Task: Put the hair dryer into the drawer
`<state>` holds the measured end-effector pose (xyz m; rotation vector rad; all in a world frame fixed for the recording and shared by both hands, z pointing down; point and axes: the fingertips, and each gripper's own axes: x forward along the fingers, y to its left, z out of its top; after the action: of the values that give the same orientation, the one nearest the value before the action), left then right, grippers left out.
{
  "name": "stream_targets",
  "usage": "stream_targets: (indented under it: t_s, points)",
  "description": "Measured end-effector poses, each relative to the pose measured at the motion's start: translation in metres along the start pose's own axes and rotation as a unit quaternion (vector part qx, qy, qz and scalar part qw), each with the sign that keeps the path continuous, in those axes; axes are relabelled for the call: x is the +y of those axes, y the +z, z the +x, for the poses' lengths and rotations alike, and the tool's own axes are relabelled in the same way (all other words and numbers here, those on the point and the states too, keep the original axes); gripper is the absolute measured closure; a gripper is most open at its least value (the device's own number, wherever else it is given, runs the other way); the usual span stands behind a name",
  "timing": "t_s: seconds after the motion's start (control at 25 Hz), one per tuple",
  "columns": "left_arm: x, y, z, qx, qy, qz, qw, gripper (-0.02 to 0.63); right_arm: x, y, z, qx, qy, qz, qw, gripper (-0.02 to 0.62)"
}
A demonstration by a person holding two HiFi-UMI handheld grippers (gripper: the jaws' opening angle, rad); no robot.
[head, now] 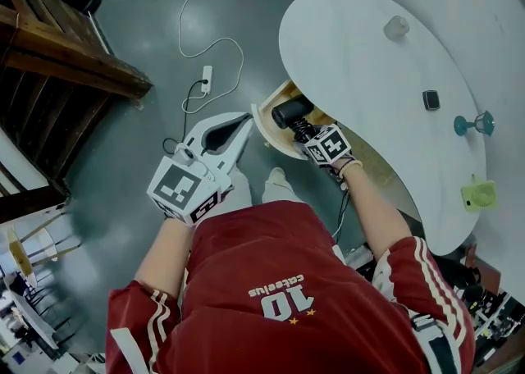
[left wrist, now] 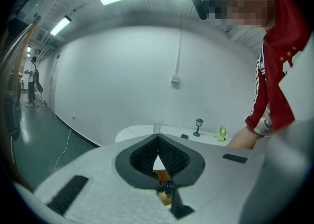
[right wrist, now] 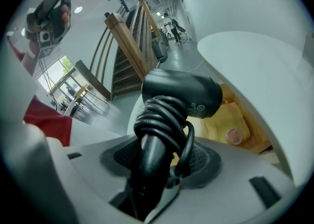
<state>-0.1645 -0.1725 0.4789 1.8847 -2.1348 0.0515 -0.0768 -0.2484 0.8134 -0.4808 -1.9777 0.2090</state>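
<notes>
while the right gripper (right wrist: 156,156) squeezes the hair dryer (right wrist: 182,95) over the drawer (head: 264,128), the left gripper (head: 231,133), at 9 o'clock, is closed.

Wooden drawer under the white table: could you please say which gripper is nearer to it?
Right. The right gripper holds the black hair dryer over the open wooden drawer; the left gripper hangs beside its front, outside it.

The hair dryer (right wrist: 182,93) and its coiled cord (right wrist: 162,120) are black. The left tool (head: 244,124) and right tool (head: 305,133) are pale grey, with black-and-white square markers. The surface (head: 369,77) is white; the drawer (head: 261,128) beneath its edge is tan inside.
</notes>
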Motion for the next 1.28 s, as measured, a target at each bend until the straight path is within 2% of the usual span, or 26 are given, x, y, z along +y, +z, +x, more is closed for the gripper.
stream_targets:
  t_s: [0.32, 0.72, 1.08, 1.28]
  points:
    - [0.008, -0.007, 0.012, 0.01, 0.011, 0.002, 0.9999, 0.603, -0.023, -0.003, 0.022, 0.015, -0.026, -0.013, 0.999, 0.368]
    - [0.007, -0.017, 0.013, 0.021, 0.022, -0.014, 0.9994, 0.603, -0.047, -0.005, 0.042, 0.037, -0.051, 0.019, 0.998, 0.368]
    - [0.004, -0.027, 0.018, 0.034, 0.02, -0.023, 0.999, 0.603, -0.063, -0.001, 0.058, 0.032, -0.057, 0.093, 0.994, 0.367]
    - [0.006, -0.025, 0.017, 0.038, 0.019, -0.018, 0.9989, 0.603, -0.065, 0.0, 0.063, 0.031, -0.075, 0.119, 0.99, 0.363]
